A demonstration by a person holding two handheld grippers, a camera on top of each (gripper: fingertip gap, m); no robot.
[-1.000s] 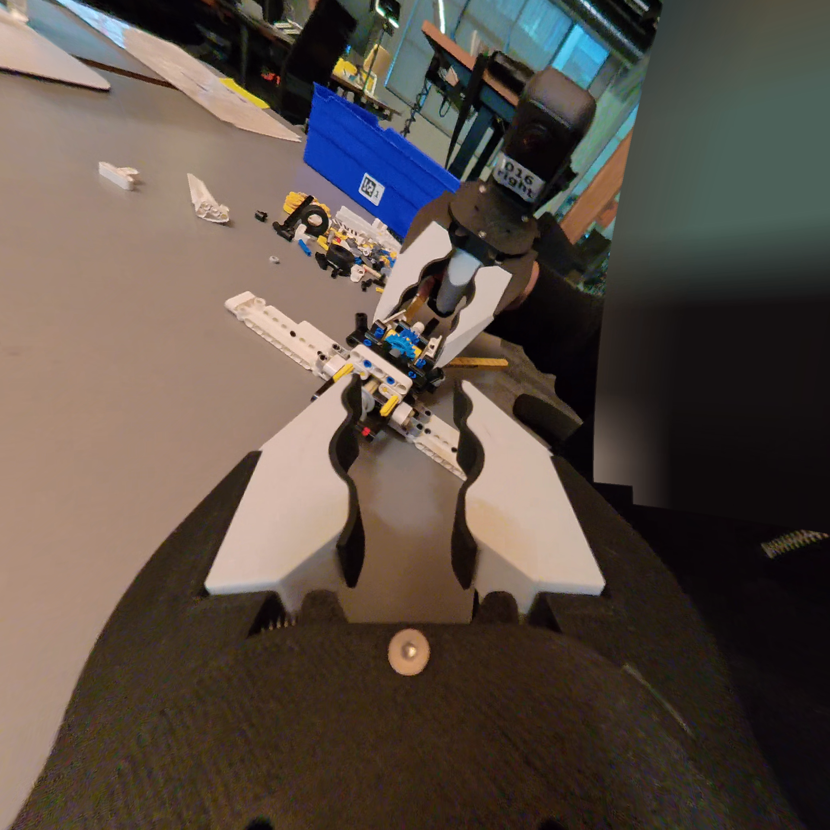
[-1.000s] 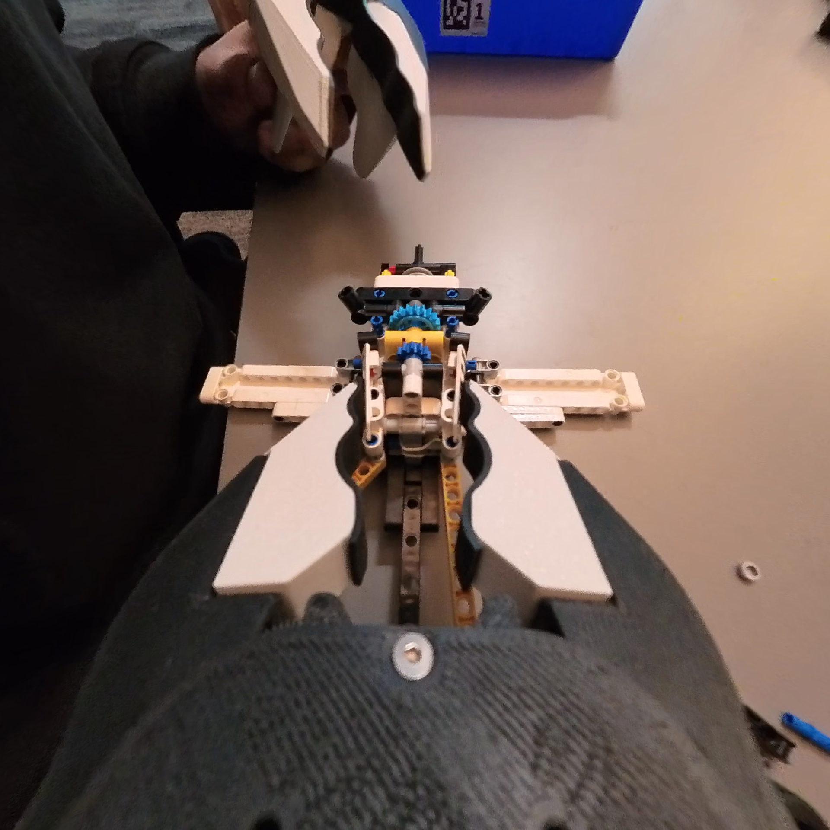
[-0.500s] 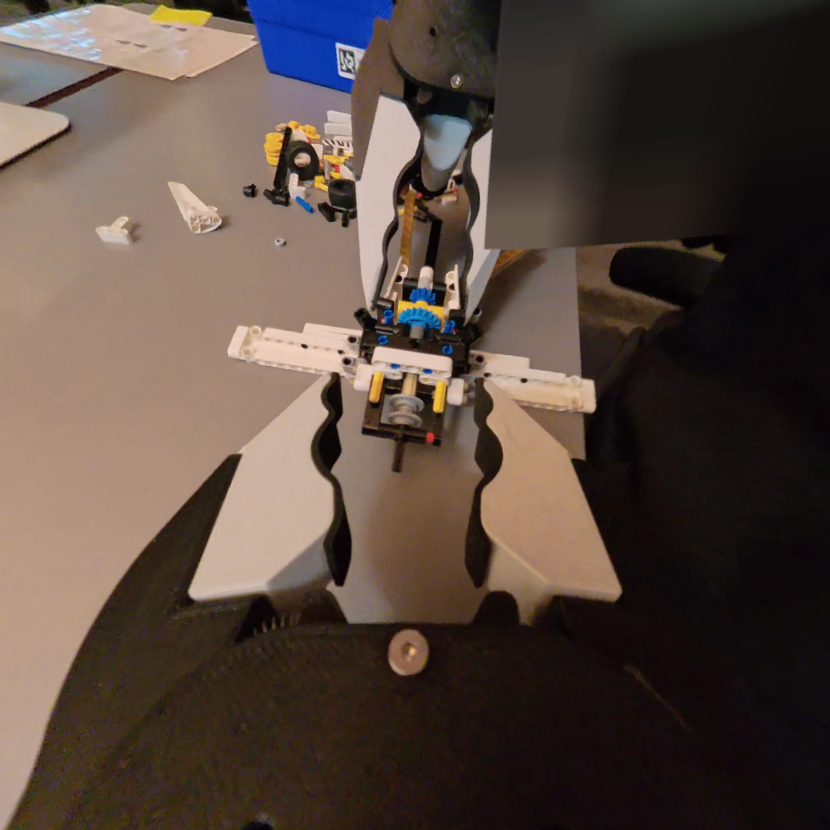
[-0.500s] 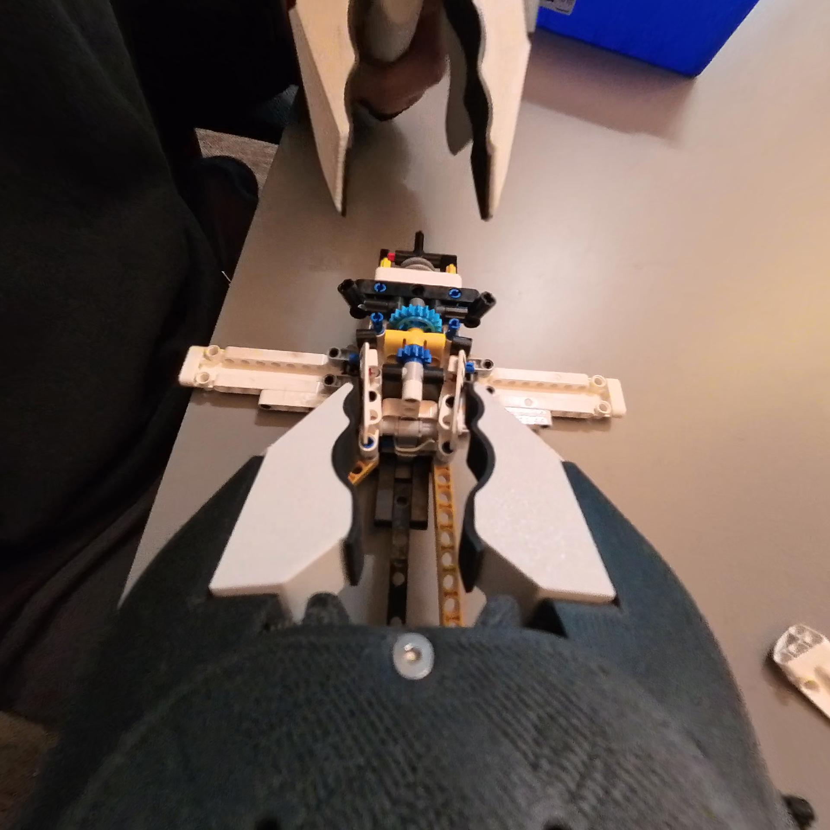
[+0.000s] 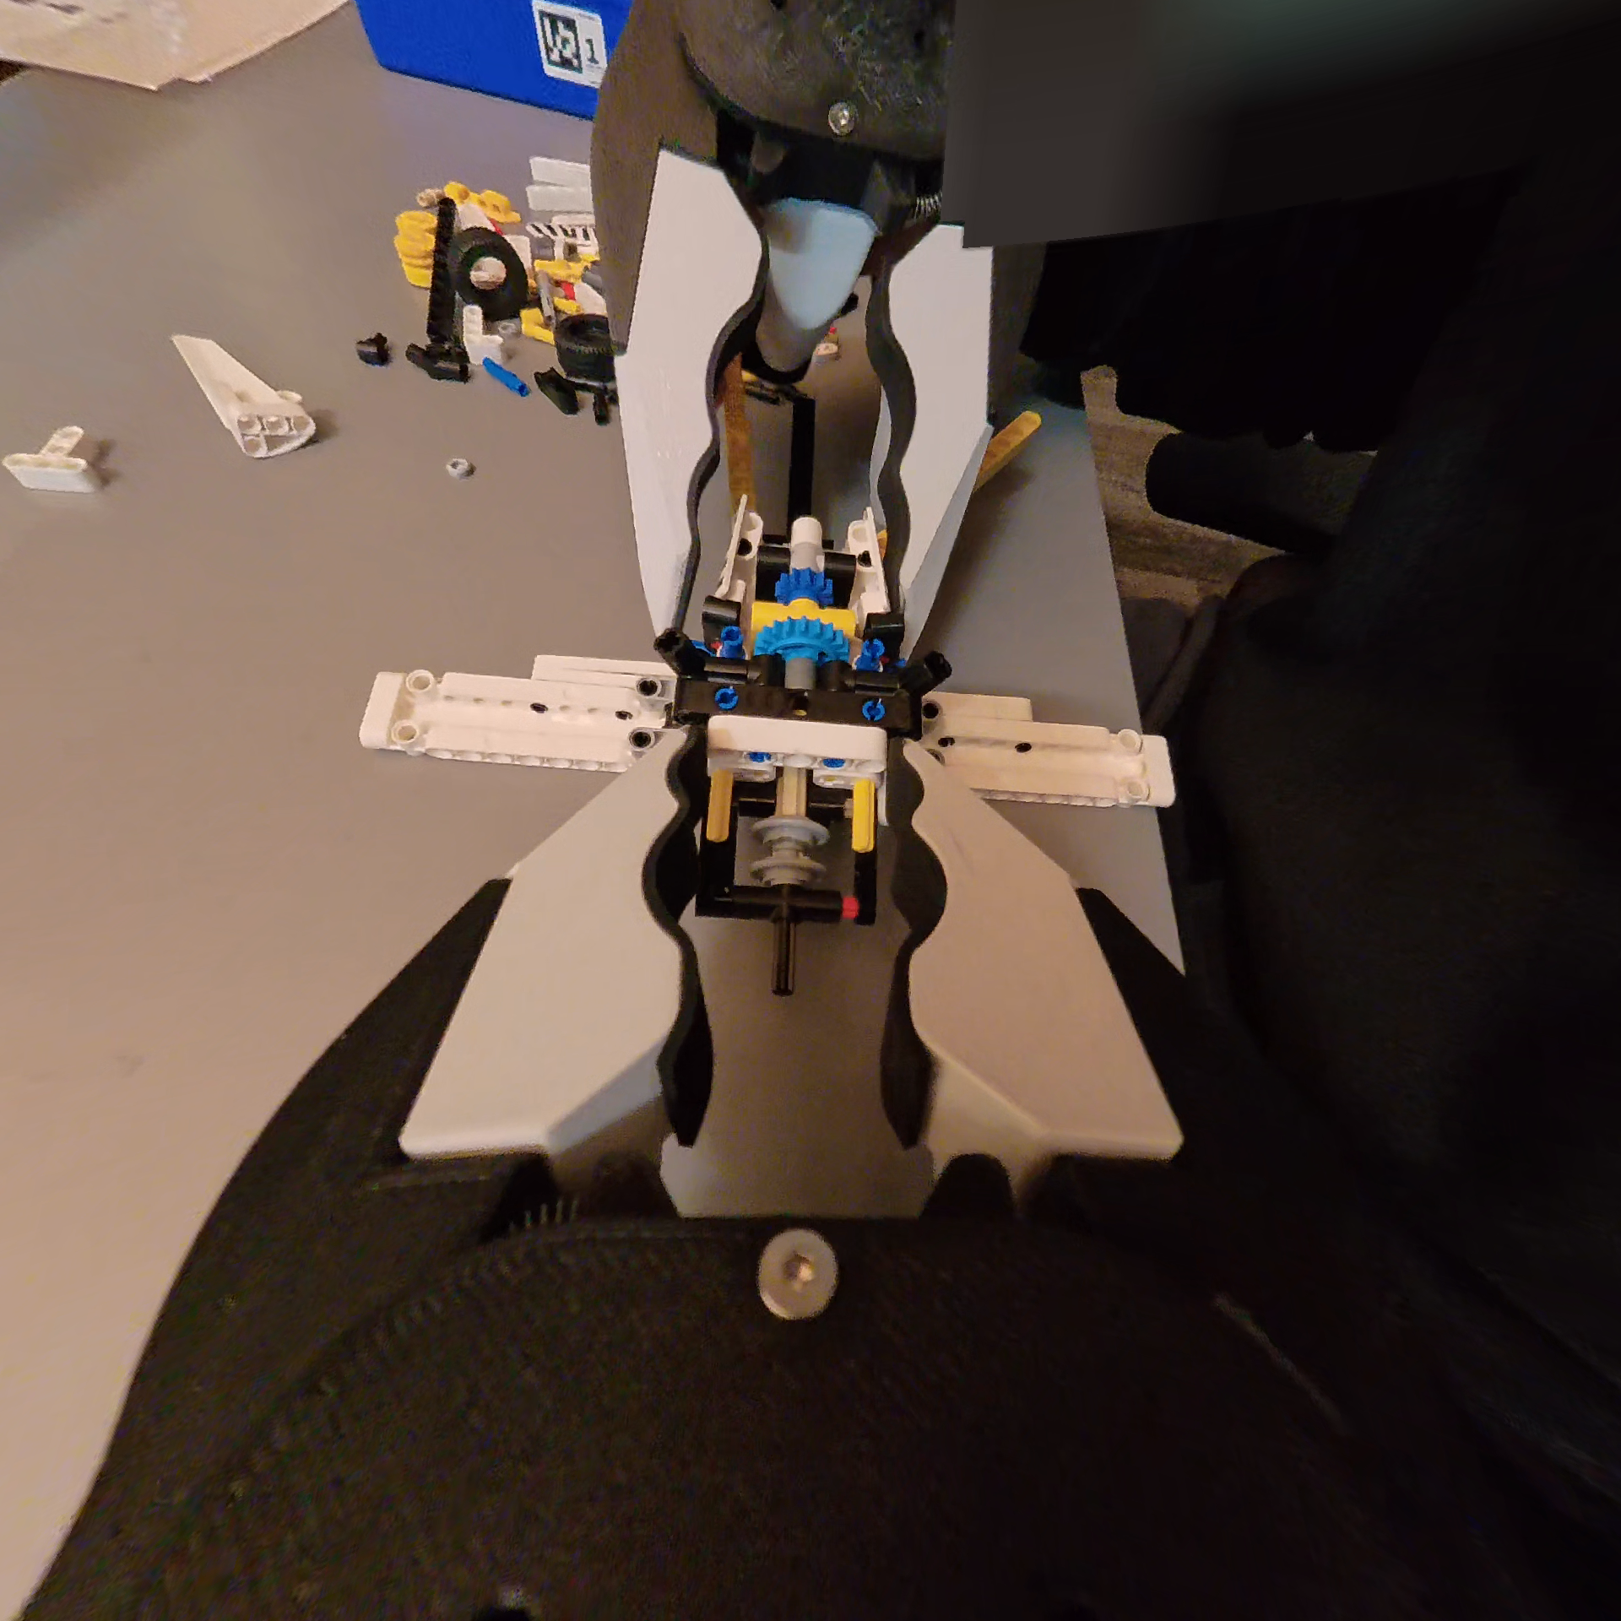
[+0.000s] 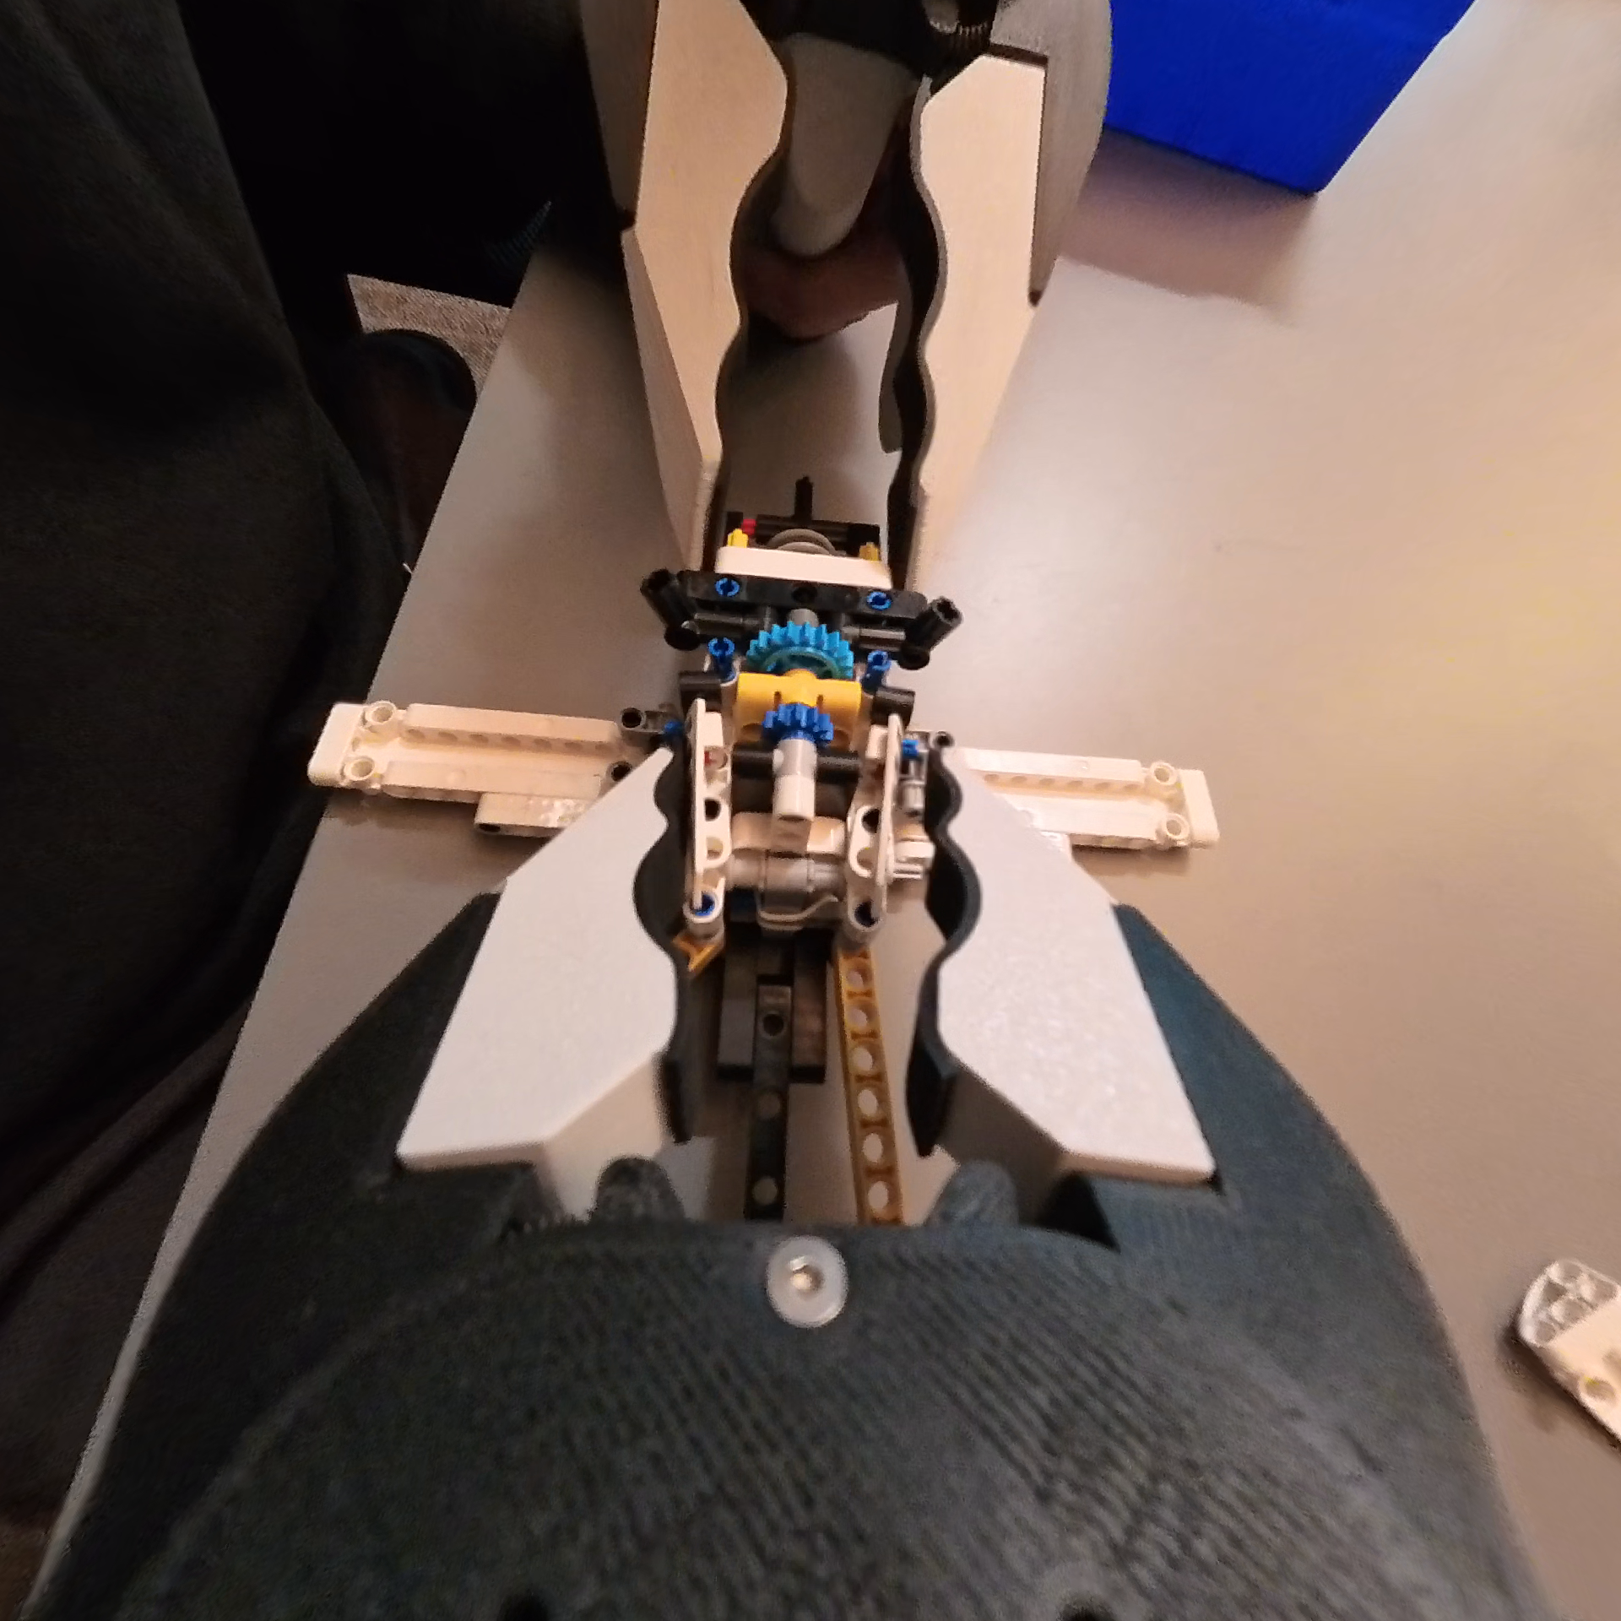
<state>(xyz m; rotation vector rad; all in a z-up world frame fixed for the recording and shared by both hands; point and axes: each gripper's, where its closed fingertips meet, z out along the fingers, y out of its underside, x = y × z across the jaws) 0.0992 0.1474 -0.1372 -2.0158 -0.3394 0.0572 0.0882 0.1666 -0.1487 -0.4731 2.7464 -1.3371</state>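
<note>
A brick-built model [image 5: 794,649] with white wing beams, blue gears and a yellow block lies on the grey table [image 5: 175,789] by its near edge. My left gripper [image 5: 794,781] is shut on the model's front end, its pads against the white crossbeam and black frame. My right gripper [image 6: 803,772] faces it from the other end. Its fingers stand either side of the model's [image 6: 794,693] rear section with a small gap, so it is open. A black and a yellow beam trail back between its fingers. Each gripper shows in the other's view: the right one [image 5: 794,605], the left one [image 6: 805,535].
A blue bin [image 5: 474,44] stands at the back. A pile of loose yellow, black and white parts [image 5: 500,272] lies before it, with two white pieces [image 5: 254,395] [image 5: 53,456] and a small ring [image 5: 459,467] to the left. A person in dark clothing sits at the table edge [image 5: 1131,614]. Only a small space, under 4 cm, lies between the two pairs of fingers.
My left gripper swung round to face the model's front, opened wide, then closed on the front end. My right gripper's fingers spread apart off the rear section.
</note>
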